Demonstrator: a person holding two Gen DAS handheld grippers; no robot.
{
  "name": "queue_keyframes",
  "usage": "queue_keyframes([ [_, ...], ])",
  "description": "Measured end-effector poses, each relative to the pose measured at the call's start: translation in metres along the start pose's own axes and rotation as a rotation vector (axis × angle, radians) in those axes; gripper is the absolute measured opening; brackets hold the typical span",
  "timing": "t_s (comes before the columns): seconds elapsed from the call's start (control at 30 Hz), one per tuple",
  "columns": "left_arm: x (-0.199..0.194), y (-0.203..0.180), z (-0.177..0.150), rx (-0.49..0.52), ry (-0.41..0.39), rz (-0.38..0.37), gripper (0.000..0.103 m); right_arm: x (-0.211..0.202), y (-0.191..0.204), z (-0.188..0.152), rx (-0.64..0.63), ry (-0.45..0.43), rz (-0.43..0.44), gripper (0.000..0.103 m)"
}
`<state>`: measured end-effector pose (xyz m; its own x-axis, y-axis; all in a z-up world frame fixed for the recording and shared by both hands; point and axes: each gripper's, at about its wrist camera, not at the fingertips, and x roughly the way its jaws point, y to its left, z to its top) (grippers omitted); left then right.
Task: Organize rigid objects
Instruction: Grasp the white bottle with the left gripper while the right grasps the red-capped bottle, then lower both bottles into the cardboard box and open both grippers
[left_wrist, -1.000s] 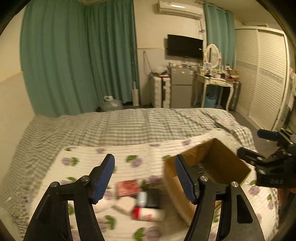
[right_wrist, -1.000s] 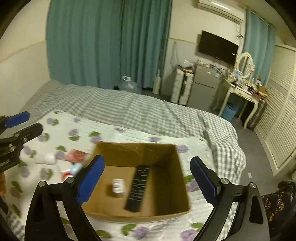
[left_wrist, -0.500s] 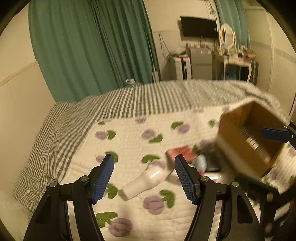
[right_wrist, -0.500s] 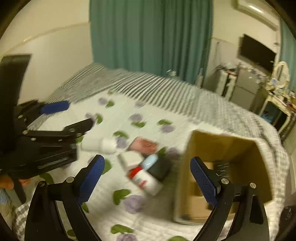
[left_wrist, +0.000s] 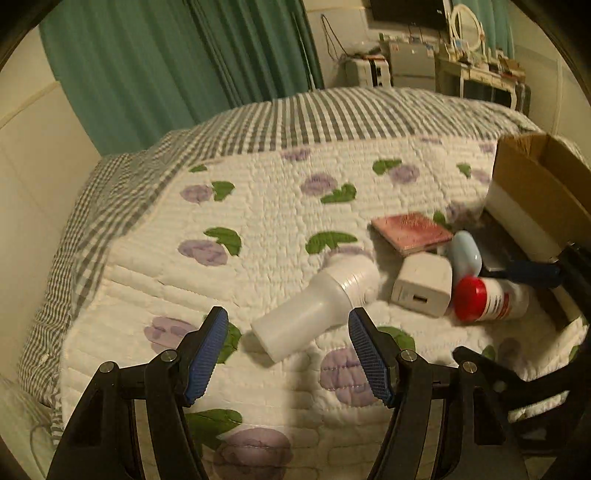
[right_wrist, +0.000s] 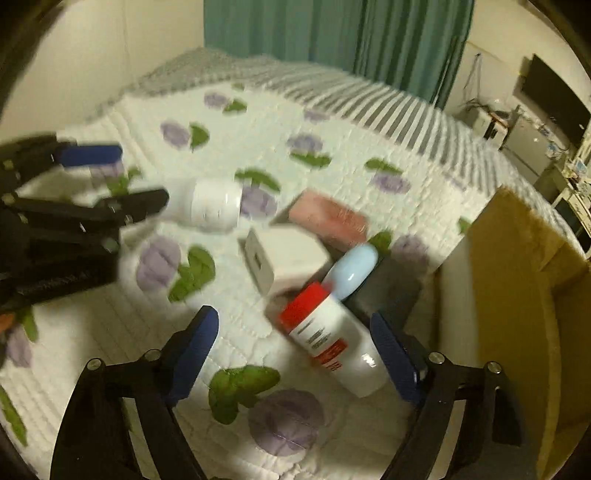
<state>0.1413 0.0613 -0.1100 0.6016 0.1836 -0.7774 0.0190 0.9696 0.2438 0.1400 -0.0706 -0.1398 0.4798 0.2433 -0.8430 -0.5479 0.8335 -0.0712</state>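
Note:
A white bottle (left_wrist: 314, 306) lies on the flowered quilt just ahead of my open left gripper (left_wrist: 288, 354); it also shows in the right wrist view (right_wrist: 210, 205). A white charger block (left_wrist: 423, 284), a pink box (left_wrist: 410, 232), a pale blue oval item (left_wrist: 466, 254) and a red-capped white bottle (left_wrist: 487, 297) lie in a cluster beside a cardboard box (left_wrist: 532, 192). My open right gripper (right_wrist: 295, 350) hovers over the red-capped bottle (right_wrist: 328, 339), with the charger (right_wrist: 284, 258) and box (right_wrist: 517, 295) ahead.
A dark flat item (right_wrist: 388, 291) lies against the cardboard box wall. The grey checked blanket (left_wrist: 332, 118) covers the far bed. Green curtains (left_wrist: 166, 66) hang behind; a dresser and fridge (left_wrist: 443, 70) stand at the far right.
Both grippers have swung left and down from the cardboard box toward the cluster of objects on the quilt. Both stay open and empty.

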Motion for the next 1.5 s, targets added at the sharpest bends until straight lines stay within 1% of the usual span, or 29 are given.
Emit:
queue_keyframes([
  [0.07, 0.003, 0.000, -0.001, 0.004, 0.013, -0.003, 0.070, 0.009, -0.003, -0.004, -0.002, 0.025, -0.045, 0.080],
  [0.1, 0.004, 0.000, -0.001, 0.004, 0.018, -0.007, 0.071, 0.008, -0.007, -0.005, 0.013, 0.027, -0.035, 0.078],
  [0.13, 0.005, 0.000, 0.000, 0.006, 0.022, -0.011, 0.071, 0.007, -0.009, -0.005, 0.021, 0.027, -0.030, 0.074],
  [0.17, 0.005, -0.001, 0.000, 0.010, 0.027, -0.015, 0.070, 0.006, -0.010, -0.004, 0.022, 0.031, -0.033, 0.074],
  [0.27, 0.003, -0.005, 0.001, 0.028, 0.036, -0.006, 0.071, 0.008, -0.008, -0.007, -0.006, 0.048, -0.049, 0.072],
  [0.33, -0.003, -0.008, 0.002, 0.049, 0.031, -0.023, 0.071, 0.005, -0.007, -0.012, -0.020, 0.065, -0.052, 0.068],
  [0.37, -0.004, -0.009, 0.003, 0.063, 0.029, -0.029, 0.070, 0.002, -0.008, -0.013, -0.025, 0.073, -0.042, 0.067],
  [0.43, -0.005, -0.010, 0.005, 0.094, 0.027, -0.026, 0.071, -0.004, -0.009, -0.016, -0.032, 0.078, -0.015, 0.062],
  [0.5, 0.001, -0.011, 0.008, 0.130, 0.037, -0.015, 0.071, -0.004, -0.010, -0.014, -0.045, 0.090, 0.000, 0.062],
  [0.57, 0.010, -0.010, 0.010, 0.155, 0.057, -0.027, 0.071, 0.008, -0.011, -0.009, -0.069, 0.109, -0.034, 0.062],
  [0.6, 0.017, -0.010, 0.011, 0.163, 0.072, -0.031, 0.071, 0.017, -0.013, -0.007, -0.072, 0.119, -0.033, 0.061],
  [0.7, 0.033, -0.008, 0.011, 0.159, 0.108, -0.045, 0.071, 0.034, -0.022, -0.001, -0.022, 0.136, 0.023, 0.058],
  [0.83, 0.047, -0.007, 0.009, 0.146, 0.136, -0.075, 0.071, 0.030, -0.027, -0.003, 0.016, 0.102, 0.046, 0.050],
  [1.03, 0.059, -0.013, 0.013, 0.163, 0.140, -0.136, 0.070, 0.011, -0.024, -0.002, 0.048, 0.045, 0.031, 0.040],
  [1.1, 0.059, -0.017, 0.014, 0.173, 0.136, -0.161, 0.068, 0.006, -0.023, 0.000, 0.059, 0.031, 0.040, 0.038],
  [1.17, 0.055, -0.020, 0.013, 0.185, 0.127, -0.175, 0.053, 0.002, -0.023, 0.001, 0.062, 0.016, 0.036, 0.038],
  [1.2, 0.052, -0.022, 0.012, 0.188, 0.130, -0.196, 0.042, -0.001, -0.023, 0.001, 0.066, 0.010, 0.040, 0.037],
  [1.23, 0.049, -0.024, 0.011, 0.190, 0.128, -0.200, 0.033, -0.003, -0.024, 0.002, 0.070, 0.002, 0.042, 0.037],
  [1.33, 0.038, -0.028, 0.009, 0.190, 0.104, -0.177, 0.032, -0.011, -0.025, 0.001, 0.077, -0.013, 0.046, 0.037],
  [1.5, 0.011, -0.027, 0.010, 0.135, 0.061, -0.178, 0.032, -0.027, -0.024, 0.001, 0.090, -0.038, 0.051, 0.036],
])
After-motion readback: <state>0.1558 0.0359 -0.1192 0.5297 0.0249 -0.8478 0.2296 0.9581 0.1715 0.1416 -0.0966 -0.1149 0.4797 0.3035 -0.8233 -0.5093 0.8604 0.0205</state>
